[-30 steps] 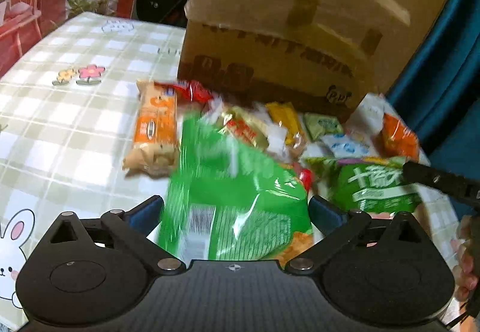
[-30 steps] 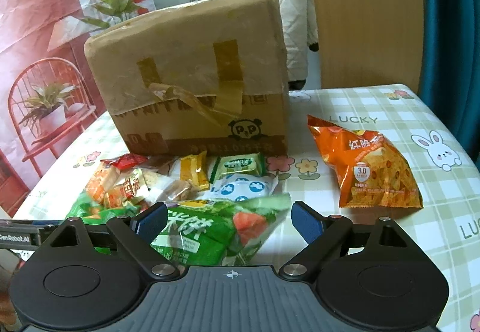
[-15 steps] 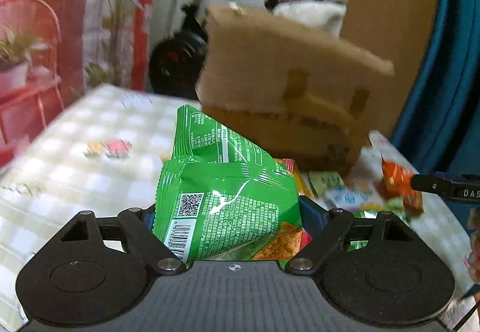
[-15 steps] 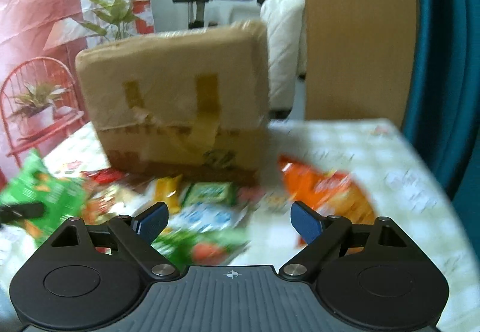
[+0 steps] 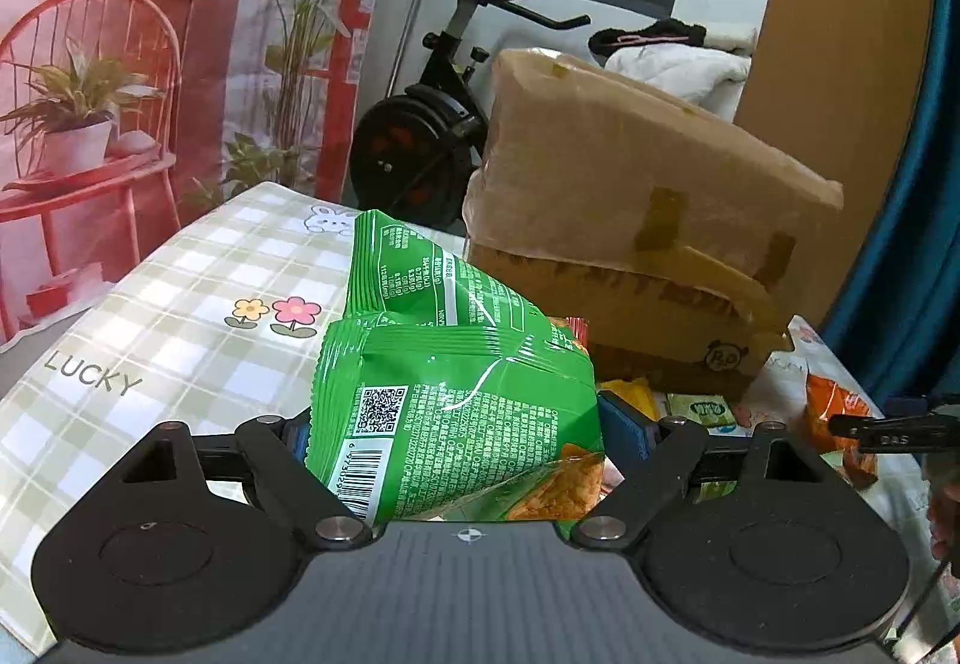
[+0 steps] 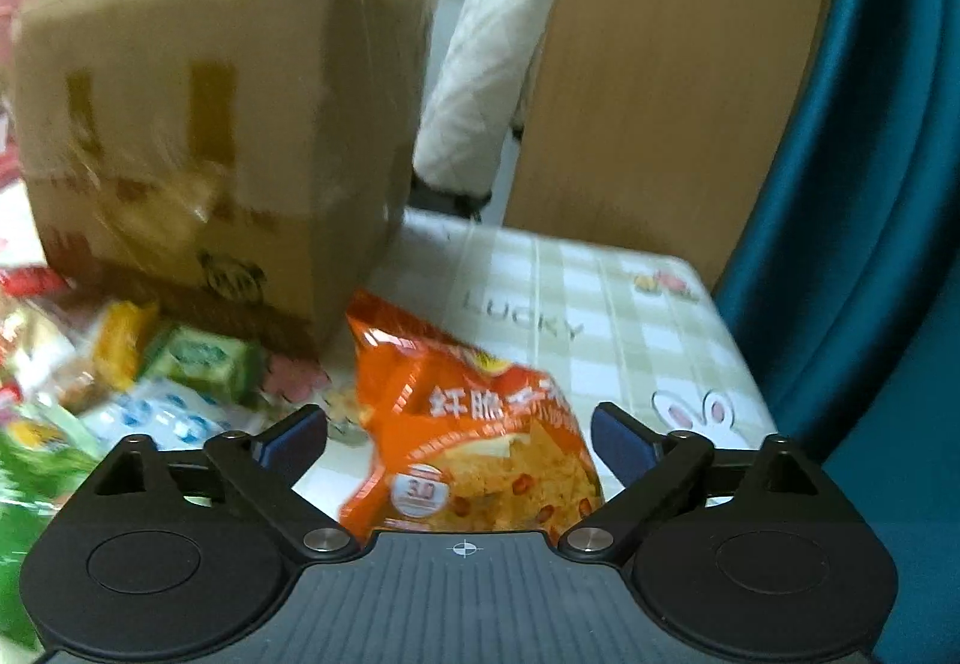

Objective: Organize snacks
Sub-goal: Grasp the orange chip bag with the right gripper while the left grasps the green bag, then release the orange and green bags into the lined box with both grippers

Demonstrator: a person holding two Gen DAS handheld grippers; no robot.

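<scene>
My left gripper (image 5: 456,430) is shut on a big green snack bag (image 5: 456,394) and holds it up above the checked table (image 5: 180,316). In front of it stands the taped cardboard box (image 5: 636,220). In the right wrist view, an orange chip bag (image 6: 474,436) lies flat on the table between the blue fingertips (image 6: 618,439) of my right gripper (image 6: 459,439). Its jaws are opening and stand clear of the bag's sides. The same box (image 6: 210,142) rises at the left, blurred.
Small snack packs (image 6: 198,358) in yellow, green and blue lie heaped at the box's foot. The table's right edge (image 6: 738,358) meets a teal curtain (image 6: 870,184). A wooden panel (image 6: 672,64) and an exercise bike (image 5: 432,124) stand behind the table.
The left gripper closed on the green bag and lifted it off the pile. The right gripper swung right, from the green packet to over the orange bag, and its jaws widened.
</scene>
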